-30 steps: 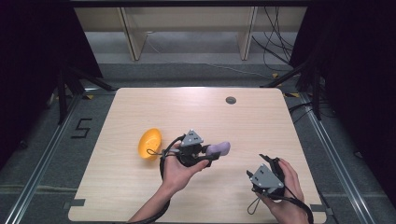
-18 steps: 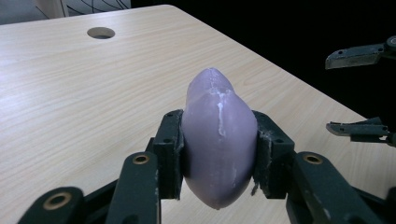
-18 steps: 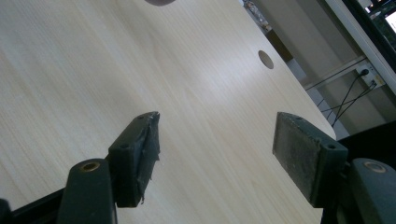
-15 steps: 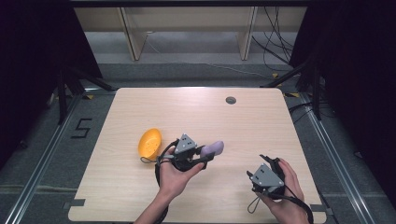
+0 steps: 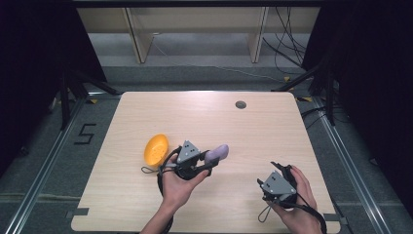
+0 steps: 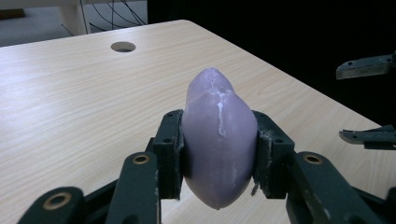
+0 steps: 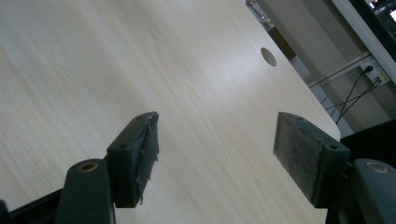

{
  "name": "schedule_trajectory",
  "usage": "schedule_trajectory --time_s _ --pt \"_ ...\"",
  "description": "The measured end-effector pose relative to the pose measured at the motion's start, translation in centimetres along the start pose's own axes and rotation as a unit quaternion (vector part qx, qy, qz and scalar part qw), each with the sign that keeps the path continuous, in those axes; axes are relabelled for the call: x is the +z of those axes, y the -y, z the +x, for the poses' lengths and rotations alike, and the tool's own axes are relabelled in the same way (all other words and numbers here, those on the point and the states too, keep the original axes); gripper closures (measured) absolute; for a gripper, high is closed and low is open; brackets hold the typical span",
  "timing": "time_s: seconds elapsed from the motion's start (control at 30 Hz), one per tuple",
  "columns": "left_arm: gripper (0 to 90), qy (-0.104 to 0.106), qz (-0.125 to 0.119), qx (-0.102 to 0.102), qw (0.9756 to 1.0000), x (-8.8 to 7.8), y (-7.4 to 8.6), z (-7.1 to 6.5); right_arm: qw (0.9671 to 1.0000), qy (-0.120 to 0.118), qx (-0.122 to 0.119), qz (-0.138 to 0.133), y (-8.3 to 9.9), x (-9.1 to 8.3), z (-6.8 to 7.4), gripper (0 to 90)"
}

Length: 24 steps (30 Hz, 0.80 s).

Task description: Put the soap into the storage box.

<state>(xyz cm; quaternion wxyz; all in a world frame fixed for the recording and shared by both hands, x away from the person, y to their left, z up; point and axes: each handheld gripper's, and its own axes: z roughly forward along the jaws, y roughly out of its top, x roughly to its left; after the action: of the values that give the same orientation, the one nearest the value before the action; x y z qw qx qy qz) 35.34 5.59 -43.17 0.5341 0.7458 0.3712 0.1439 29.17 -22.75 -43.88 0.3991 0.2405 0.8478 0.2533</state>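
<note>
I am holding the purple eggplant [image 6: 218, 140] tight between the two black jaws of my left tongs [image 5: 210, 161]. In the high view it is sitting near the middle of the frame, a bit low, just right of the orange bowl [image 5: 156, 149]. In the left gripper view it is filling the middle, with its pointed end sticking up and its round end hanging down over the wood.

I think it could be slipping. It is smooth and round, and the jaws are pinching only its fat middle. If I am tipping my hand or shaking it, it might be sliding out and bumping the table. If I am squeezing too hard, it might be popping out like soap.

My right tongs [image 5: 275, 171] are standing wide, with nothing between the pads [image 7: 299, 149], and the jaws have just been opening a little more. They are waiting in the lower right of the high view.

The table [image 5: 272, 126] is light wood with a small round hole [image 5: 240, 104] near its far edge. Around it the grey floor [image 5: 44, 156] is showing, with a painted number five [image 5: 85, 133] at the left, table legs at the top, cables [image 5: 287, 53] at the upper right, and dark curtains on both sides.
</note>
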Motion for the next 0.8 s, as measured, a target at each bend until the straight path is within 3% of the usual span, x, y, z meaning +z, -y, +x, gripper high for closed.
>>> schedule_trajectory --time_s 0.27,0.37,0.4,0.5,0.8 --pt "58.7 -0.017 -0.011 -0.006 0.9998 -0.6 0.3 0.5 1.0 -0.001 0.002 0.0 0.0 0.0 0.0 31.6" --pt "58.7 -0.025 -0.012 0.002 0.9996 -0.9 0.5 0.7 1.0 0.0 0.002 0.001 0.0 0.0 0.0 31.6" --pt "58.7 -0.026 -0.014 -0.009 0.9995 -0.9 0.6 0.6 1.0 0.0 0.002 0.001 0.0 0.0 0.0 31.6" --pt "58.7 -0.034 -0.017 0.001 0.9993 -1.1 0.6 0.7 1.0 0.0 0.002 0.0 0.0 0.0 0.0 31.6" --pt "58.7 -0.051 -0.029 0.004 0.9982 -1.9 0.5 0.8 1.0 0.0 0.003 0.0 0.0 0.0 0.1 31.6"
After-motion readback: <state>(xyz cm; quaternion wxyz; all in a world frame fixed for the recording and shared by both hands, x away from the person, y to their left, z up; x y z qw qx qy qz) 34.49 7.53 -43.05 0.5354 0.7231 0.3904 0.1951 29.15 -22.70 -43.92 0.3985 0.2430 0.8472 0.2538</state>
